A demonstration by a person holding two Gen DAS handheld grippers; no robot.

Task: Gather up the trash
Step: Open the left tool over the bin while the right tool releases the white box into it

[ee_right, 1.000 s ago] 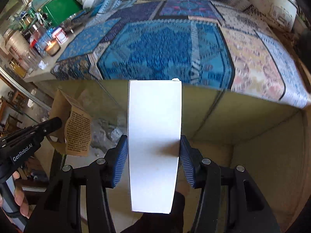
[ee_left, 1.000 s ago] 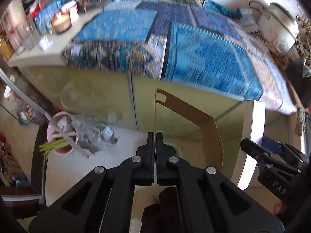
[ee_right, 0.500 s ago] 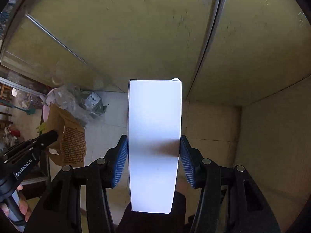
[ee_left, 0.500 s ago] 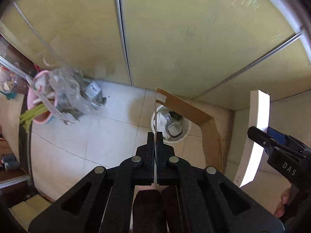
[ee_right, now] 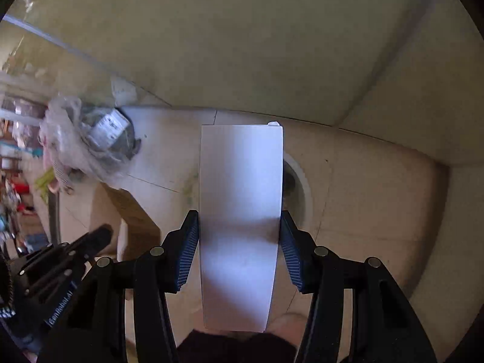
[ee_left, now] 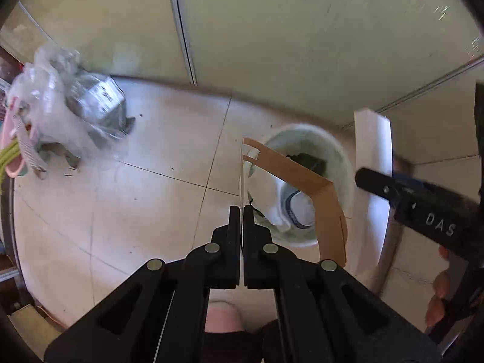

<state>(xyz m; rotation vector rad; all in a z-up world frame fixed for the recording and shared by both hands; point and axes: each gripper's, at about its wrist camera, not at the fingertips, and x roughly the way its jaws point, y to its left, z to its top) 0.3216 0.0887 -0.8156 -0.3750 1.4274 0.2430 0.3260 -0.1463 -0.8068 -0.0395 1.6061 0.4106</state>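
My left gripper (ee_left: 242, 208) is shut on the thin edge of a brown cardboard piece (ee_left: 305, 187), which hangs just above a round white trash bin (ee_left: 335, 151) on the tiled floor. The bin holds white and dark rubbish. My right gripper (ee_right: 239, 220) is shut on a white box (ee_right: 240, 199), held upright; the box also shows in the left wrist view (ee_left: 373, 157), right of the bin. The bin's rim (ee_right: 304, 187) peeks out behind the box. The cardboard (ee_right: 133, 211) and the left gripper (ee_right: 99, 236) show at lower left.
Pale green cabinet doors (ee_left: 302, 36) rise behind the bin. A clear plastic bag of rubbish (ee_left: 75, 115) lies on the floor at left, next to a pink basket (ee_left: 12, 151). Beige floor tiles (ee_left: 145, 199) lie between them.
Both grippers have dropped from table height toward the floor. The patterned blue tablecloth has left view and the white bin has grown larger, now under the cardboard.
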